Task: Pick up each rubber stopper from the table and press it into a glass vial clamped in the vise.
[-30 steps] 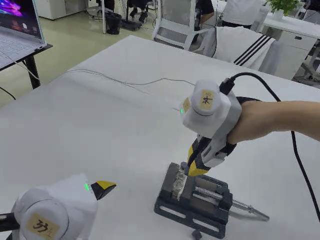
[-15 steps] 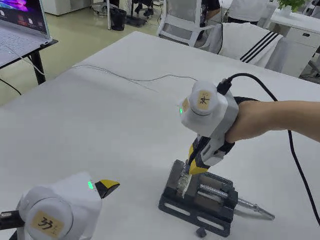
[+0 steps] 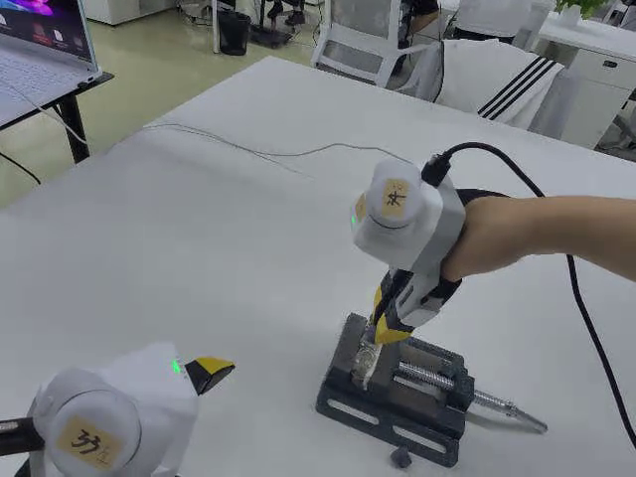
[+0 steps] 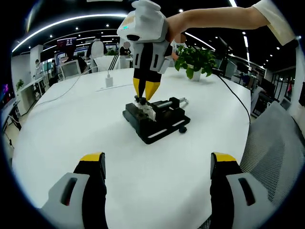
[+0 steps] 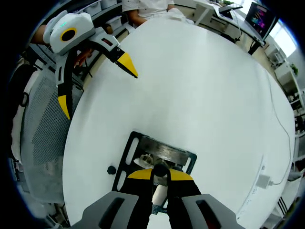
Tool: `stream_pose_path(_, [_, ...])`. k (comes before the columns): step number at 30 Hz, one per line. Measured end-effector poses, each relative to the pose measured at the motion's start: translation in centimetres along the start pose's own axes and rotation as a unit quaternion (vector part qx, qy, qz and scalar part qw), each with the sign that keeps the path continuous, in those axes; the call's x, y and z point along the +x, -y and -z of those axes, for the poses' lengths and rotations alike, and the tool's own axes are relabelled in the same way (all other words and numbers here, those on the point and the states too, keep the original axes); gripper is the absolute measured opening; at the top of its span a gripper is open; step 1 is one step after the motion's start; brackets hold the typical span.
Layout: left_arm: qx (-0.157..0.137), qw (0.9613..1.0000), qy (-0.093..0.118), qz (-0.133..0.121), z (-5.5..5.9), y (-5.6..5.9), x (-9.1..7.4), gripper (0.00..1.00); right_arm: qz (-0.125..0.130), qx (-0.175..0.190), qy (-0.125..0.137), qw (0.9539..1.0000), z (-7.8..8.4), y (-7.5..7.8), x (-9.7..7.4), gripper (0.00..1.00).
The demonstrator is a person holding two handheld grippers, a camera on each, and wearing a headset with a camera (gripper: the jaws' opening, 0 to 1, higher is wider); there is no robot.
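My right gripper (image 5: 160, 174), bottom centre, pinches a dark stopper (image 5: 160, 168) right over the vise (image 5: 164, 151); my left gripper (image 4: 157, 158) hangs wide open, low in frame.

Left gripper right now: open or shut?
Open. In its own view the left gripper has its yellow-tipped jaws wide apart, with bare table between them.

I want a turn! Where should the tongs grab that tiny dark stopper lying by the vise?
Come straight down from above and pinch the loose stopper across its round sides. It sits low on the table, apart from the vise, so coming sideways would probably scrape the tabletop or bump the vise.
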State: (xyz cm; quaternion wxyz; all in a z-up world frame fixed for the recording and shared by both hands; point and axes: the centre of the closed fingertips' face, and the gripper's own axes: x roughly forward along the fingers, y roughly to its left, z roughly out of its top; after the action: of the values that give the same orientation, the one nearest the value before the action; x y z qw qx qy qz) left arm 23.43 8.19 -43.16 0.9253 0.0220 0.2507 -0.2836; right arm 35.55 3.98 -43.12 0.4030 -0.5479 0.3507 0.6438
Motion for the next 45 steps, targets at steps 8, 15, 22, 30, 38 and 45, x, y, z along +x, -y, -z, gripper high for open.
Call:
stream_pose_path(8, [0.000, 1.0000, -0.001, 0.001, 0.07, -0.01, 0.09, 0.90, 0.000, 0.027, -0.015, 0.9995, -0.13, 0.09, 0.06, 0.05])
stream_pose_path(15, [0.002, 1.0000, 0.002, 0.004, -0.16, 0.01, 0.19, 0.90, 0.008, 0.076, -0.011, 0.9970, -0.07, 0.20, 0.10, 0.04])
stream_pose_path(22, [0.001, 1.0000, 0.003, 0.007, -0.28, 0.23, 0.36, 0.90, 0.016, 0.115, 0.005, 0.9932, 0.04, 0.18, 0.09, 0.05])
stream_pose_path(30, [0.002, 1.0000, 0.003, 0.007, -0.29, 0.19, 0.36, 0.90, 0.023, 0.081, -0.001, 0.9964, 0.00, 0.06, 0.13, 0.06])
stream_pose_path(38, [0.001, 1.0000, 0.002, 0.005, -0.20, 0.00, 0.13, 0.89, 0.020, 0.051, -0.005, 0.9985, 0.06, 0.10, 0.08, 0.07])
stream_pose_path(45, [0.000, 1.0000, 0.001, 0.006, -0.10, 0.08, 0.14, 0.89, 0.021, 0.033, -0.008, 0.9992, 0.09, 0.09, 0.07, 0.08])
